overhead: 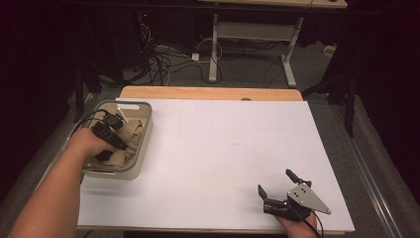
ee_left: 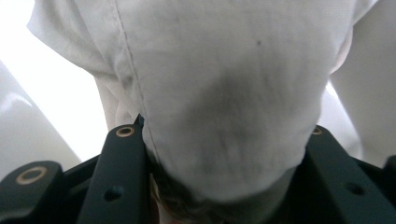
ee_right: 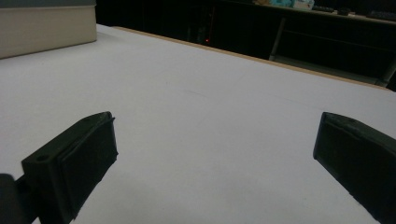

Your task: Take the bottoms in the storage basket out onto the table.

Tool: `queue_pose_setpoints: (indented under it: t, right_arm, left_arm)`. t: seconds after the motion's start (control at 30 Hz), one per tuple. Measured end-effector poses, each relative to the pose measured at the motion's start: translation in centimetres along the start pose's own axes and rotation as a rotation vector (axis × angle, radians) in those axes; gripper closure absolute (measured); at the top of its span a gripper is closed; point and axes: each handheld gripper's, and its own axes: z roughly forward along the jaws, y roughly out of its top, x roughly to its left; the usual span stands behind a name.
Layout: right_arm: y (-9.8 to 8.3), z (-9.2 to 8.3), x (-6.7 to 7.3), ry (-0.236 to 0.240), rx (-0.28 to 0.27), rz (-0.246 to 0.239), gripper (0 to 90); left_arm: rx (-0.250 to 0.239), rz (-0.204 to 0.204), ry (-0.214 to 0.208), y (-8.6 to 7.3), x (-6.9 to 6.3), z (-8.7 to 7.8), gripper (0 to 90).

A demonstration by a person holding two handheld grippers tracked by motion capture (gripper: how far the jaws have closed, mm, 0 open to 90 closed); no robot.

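**Risk check: cloth pick from basket, left side**

Left gripper [overhead: 110, 133] down inside the basket [overhead: 145, 133] at the table's left edge, jaws clamped on a thick fold of the pale cloth [ee_left: 224, 93]. Cloth bulging up between the jaws in the left gripper view, one seam running down beside the near jaw. Rest of the cloth [overhead: 130, 135] bunched in the basket around the gripper.

Right gripper [overhead: 278, 187] resting on the white table [overhead: 213, 148] near the front right corner, well apart from the basket. Jaws spread wide, nothing between them. Basket wall [ee_right: 46, 28] visible far off in the right gripper view.

Possible failures from here:

- Grip on a bulky fold, not an edge or corner. Likely to come out as a wad, hard to spread or fold afterwards.
- More than one layer pinched, maybe. Cannot tell from the pictures whether one piece or several lie in the basket; a second piece could ride up with the lift.
- Light basket, nothing holding it down. Fabric snagging on the rim could drag or tip it, close to the table edge as it sits.
- Fold slipping out mid-lift if only the outer layer is truly pinched.
- Cable trailing over the basket rim, could catch on the way out.

Safer: lift straight up, slowly, clear of the rim before moving across.
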Motion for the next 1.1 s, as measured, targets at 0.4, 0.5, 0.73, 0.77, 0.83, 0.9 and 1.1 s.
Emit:
queue_pose_setpoints:
  t: [0.4,0.5,0.73,0.77,0.83,0.9,1.1]
  right_arm:
    - [0.1,-0.3,-0.2,-0.004,-0.009,0.005,0.5]
    - [0.1,-0.3,-0.3,-0.006,-0.01,0.006,0.5]
    - [0.0,-0.1,-0.2,-0.001,-0.006,0.005,0.5]
    - [0.0,-0.1,-0.2,-0.001,-0.005,0.005,0.5]
    - [0.0,-0.1,-0.2,0.0,-0.005,0.006,0.5]
    - [0.0,-0.2,-0.2,0.002,-0.007,0.005,0.5]
    - [0.0,-0.3,-0.2,0.0,-0.009,0.008,0.5]
  left_arm:
    - [0.037,0.07,-0.025,0.7,-0.5,-1.1,54.0]
    - [0.066,0.029,-0.069,0.9,-0.3,-1.5,53.9]
    - [0.102,0.021,-0.078,1.3,-0.2,-2.1,53.9]
    - [0.117,0.019,-0.074,1.5,-0.3,-2.4,54.0]
    - [0.13,0.001,-0.074,1.7,-0.4,-2.7,53.9]
    - [0.134,-0.004,-0.064,1.9,-0.5,-3.0,53.9]
    - [0.169,0.002,-0.06,2.2,-0.8,-3.5,54.2]
